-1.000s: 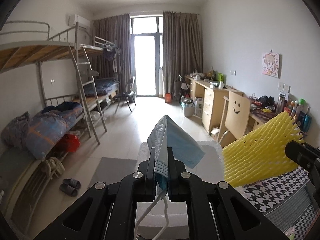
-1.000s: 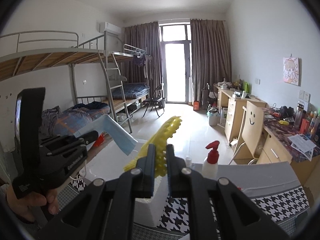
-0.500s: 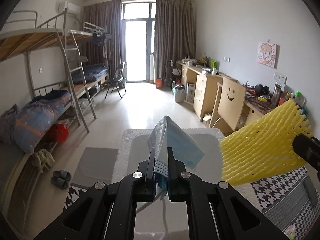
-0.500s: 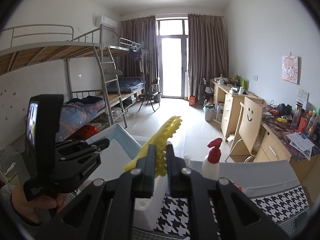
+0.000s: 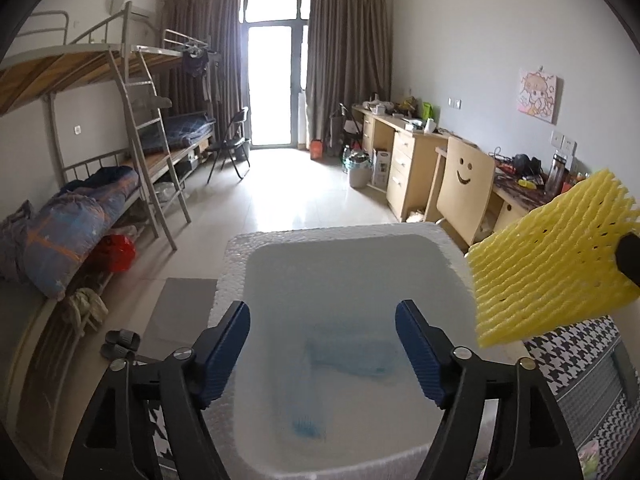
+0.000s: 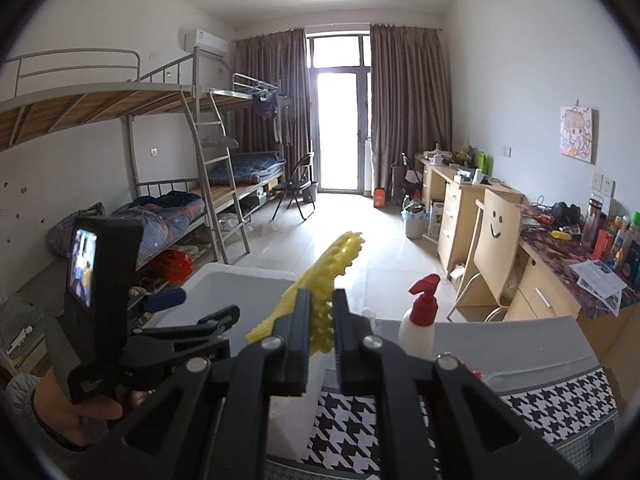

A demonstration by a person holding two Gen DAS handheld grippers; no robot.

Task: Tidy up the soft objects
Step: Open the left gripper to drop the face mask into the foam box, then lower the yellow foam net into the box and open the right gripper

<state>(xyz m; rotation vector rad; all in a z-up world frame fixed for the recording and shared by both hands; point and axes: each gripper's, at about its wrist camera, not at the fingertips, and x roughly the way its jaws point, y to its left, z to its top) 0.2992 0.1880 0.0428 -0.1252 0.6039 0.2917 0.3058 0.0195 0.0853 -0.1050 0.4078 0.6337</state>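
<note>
My left gripper [image 5: 322, 344] is open and empty, held over a white foam box [image 5: 280, 240]. A blue face mask [image 5: 344, 364] lies blurred on the bottom of the box, below the fingers. My right gripper [image 6: 320, 336] is shut on a yellow foam net sleeve [image 6: 324, 276], which sticks up and forward. The sleeve also shows in the left wrist view [image 5: 552, 264], at the right of the box and above its rim. In the right wrist view the left gripper [image 6: 176, 316] hangs over the box [image 6: 236, 284] at the left.
A white spray bottle with a red trigger [image 6: 420, 320] stands on the table right of the box. A houndstooth cloth [image 6: 348, 428] covers the table. A chair with a smiley face [image 5: 464, 188], desks and bunk beds [image 5: 100, 184] line the room behind.
My left gripper has opened and let go of the blue mask, which has dropped into the foam box. The left camera has tipped down over the box. The right gripper still holds the yellow sleeve.
</note>
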